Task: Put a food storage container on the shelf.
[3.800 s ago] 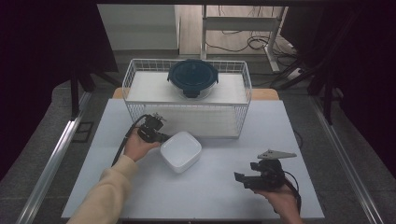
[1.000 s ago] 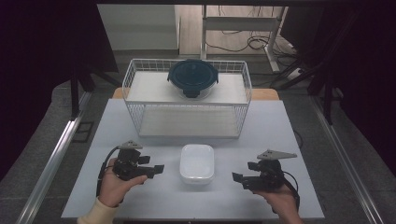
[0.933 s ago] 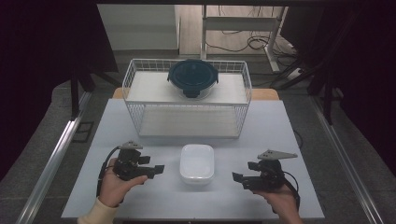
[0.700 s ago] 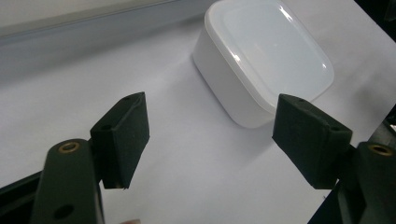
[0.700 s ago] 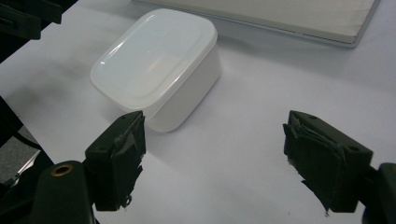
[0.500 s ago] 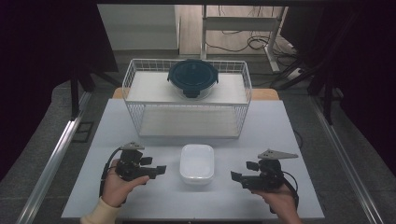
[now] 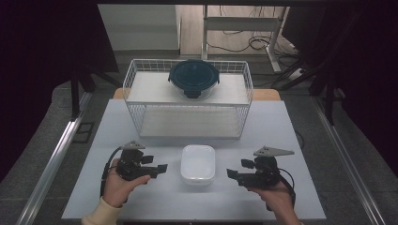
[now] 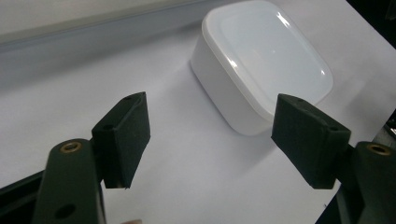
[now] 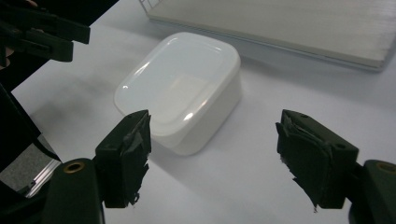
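Box: white lidded box (image 7: 198, 163) sits mid-table, between your two grippers, touching neither.
Left gripper: your left gripper (image 7: 160, 168) is wide, nothing between the jaws; its own view has the box (image 8: 261, 65) ahead, beyond the pads.
Right gripper: your right gripper (image 7: 231, 174) is also wide, jaws have just been closing a little, nothing in them; its view shows the box (image 9: 180, 91) ahead and the left gripper (image 9: 44, 35) far off (top corner).
High view extra: wire basket (image 7: 187, 101) behind the box, dark round lidded container (image 7: 194, 77) on its top shelf.
Room: bare table (image 7: 281, 126) either side of the box; basket just behind.
Surface: pale, matte table; dark room, cables on the floor (image 7: 256, 40) beyond.
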Demonstrator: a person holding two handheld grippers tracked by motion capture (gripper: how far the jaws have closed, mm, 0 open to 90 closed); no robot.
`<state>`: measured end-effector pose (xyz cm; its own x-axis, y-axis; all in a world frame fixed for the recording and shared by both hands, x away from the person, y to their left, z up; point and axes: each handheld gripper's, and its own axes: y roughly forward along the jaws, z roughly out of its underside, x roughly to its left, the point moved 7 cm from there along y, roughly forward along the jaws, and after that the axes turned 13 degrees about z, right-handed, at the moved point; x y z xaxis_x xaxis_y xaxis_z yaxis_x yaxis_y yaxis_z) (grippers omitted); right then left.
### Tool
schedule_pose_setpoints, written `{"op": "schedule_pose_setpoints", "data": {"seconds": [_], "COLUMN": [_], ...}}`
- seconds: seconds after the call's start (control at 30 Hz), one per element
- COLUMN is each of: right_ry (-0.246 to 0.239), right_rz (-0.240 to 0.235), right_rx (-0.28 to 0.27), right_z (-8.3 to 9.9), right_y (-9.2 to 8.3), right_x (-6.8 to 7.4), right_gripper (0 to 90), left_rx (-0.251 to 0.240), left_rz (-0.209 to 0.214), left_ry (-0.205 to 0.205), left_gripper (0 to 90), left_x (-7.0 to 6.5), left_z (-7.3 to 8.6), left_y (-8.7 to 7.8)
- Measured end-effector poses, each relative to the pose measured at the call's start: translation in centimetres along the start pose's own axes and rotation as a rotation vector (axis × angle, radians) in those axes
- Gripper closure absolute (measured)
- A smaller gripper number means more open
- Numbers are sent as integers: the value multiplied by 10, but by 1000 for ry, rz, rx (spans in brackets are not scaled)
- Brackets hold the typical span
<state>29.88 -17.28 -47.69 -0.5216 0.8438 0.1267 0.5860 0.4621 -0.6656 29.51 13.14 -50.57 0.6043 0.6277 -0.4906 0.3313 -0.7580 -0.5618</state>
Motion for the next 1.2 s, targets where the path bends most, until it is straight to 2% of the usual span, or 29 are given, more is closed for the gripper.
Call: {"op": "schedule_pose_setpoints", "data": {"seconds": [0.1,0.2,0.3,0.43,0.6,0.77,0.9,1.2], "right_ry": [0,28,58,78,120,150,202,237], "right_rz": [-11,-34,-59,-80,-112,-129,-136,-144], "right_rx": [10,23,44,67,92,128,156,169], "right_z": [-6,-12,-18,-21,-22,-18,-12,-4], "right_y": [6,14,25,36,53,68,78,85], "right_x": [2,3,5,8,11,13,12,11], "right_gripper": [274,295,325,359,394,430,439,481], "left_rx": [1,-19,-21,-18,-12,-3,6,33], "left_rz": [8,23,62,116,186,233,236,274], "left_ry": [-9,-12,-31,-76,-157,-228,-242,-270], "left_gripper": [275,290,305,309,327,370,378,428], "left_x": [1,1,0,1,6,9,10,12], "left_z": [-4,-10,-15,-20,-23,-23,-22,-18], "left_y": [3,10,18,27,39,53,62,77]}}
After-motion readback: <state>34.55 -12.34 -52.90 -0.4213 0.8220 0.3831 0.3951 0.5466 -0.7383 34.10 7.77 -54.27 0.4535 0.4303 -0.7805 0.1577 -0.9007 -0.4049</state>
